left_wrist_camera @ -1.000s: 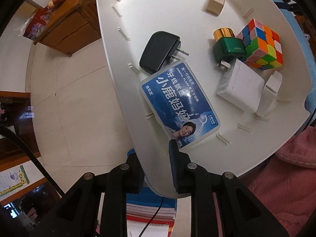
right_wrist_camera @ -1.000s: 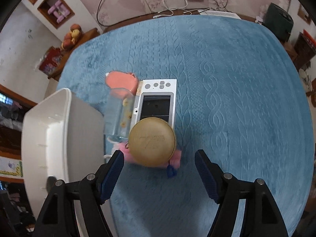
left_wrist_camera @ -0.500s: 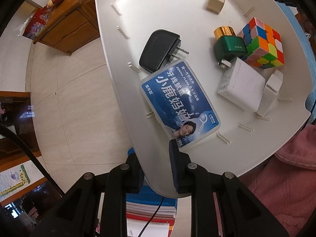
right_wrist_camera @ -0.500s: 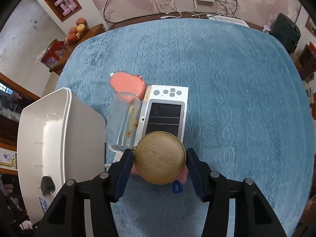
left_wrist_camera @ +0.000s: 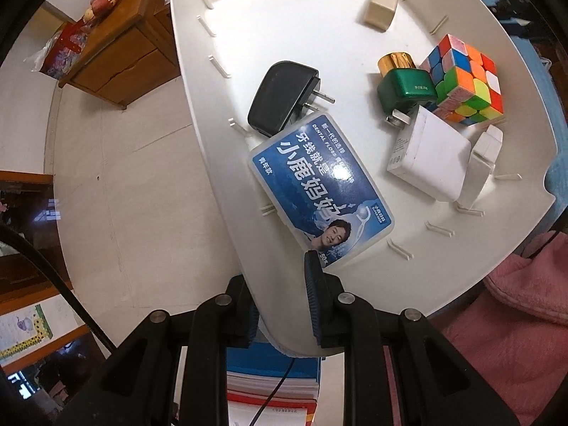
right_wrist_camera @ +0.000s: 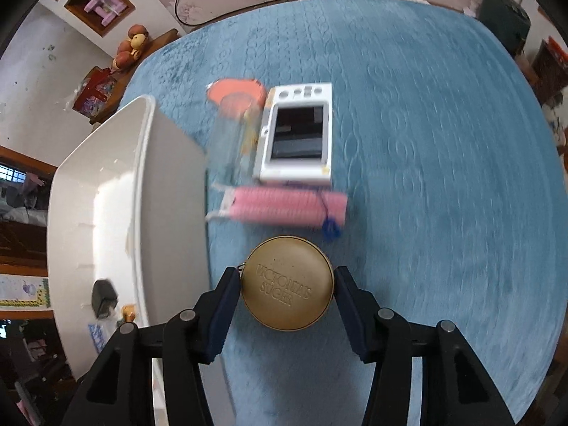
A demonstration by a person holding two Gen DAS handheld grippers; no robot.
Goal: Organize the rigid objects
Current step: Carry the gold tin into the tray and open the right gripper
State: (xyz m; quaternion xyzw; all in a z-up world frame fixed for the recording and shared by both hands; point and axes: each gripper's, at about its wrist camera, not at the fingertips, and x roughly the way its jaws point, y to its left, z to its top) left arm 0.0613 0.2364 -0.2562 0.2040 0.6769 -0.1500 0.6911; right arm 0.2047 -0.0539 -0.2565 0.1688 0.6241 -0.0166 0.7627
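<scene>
My left gripper [left_wrist_camera: 280,294] is shut on the near rim of a white bin [left_wrist_camera: 248,213] and holds it tilted. Inside lie a blue dental floss box [left_wrist_camera: 319,191], a black plug adapter [left_wrist_camera: 280,99], a green-and-gold bottle [left_wrist_camera: 404,85], a colour cube [left_wrist_camera: 465,81], a white charger [left_wrist_camera: 426,156] and a beige block [left_wrist_camera: 381,5]. My right gripper [right_wrist_camera: 287,284] is shut on a round gold tin [right_wrist_camera: 287,284] and holds it above the blue blanket [right_wrist_camera: 426,142], beside the bin [right_wrist_camera: 142,195].
On the blanket lie a white handheld device [right_wrist_camera: 298,135], a clear glass [right_wrist_camera: 234,142], a pink rolled item [right_wrist_camera: 284,206] and an orange lid [right_wrist_camera: 234,88]. A wooden cabinet [left_wrist_camera: 117,56] stands on the floor. Pink fabric [left_wrist_camera: 514,291] and stacked books [left_wrist_camera: 273,383] sit near the bin.
My right gripper closed on the gold tin and lifted it off the pink item, drawing back towards the camera. The left gripper and bin barely moved.
</scene>
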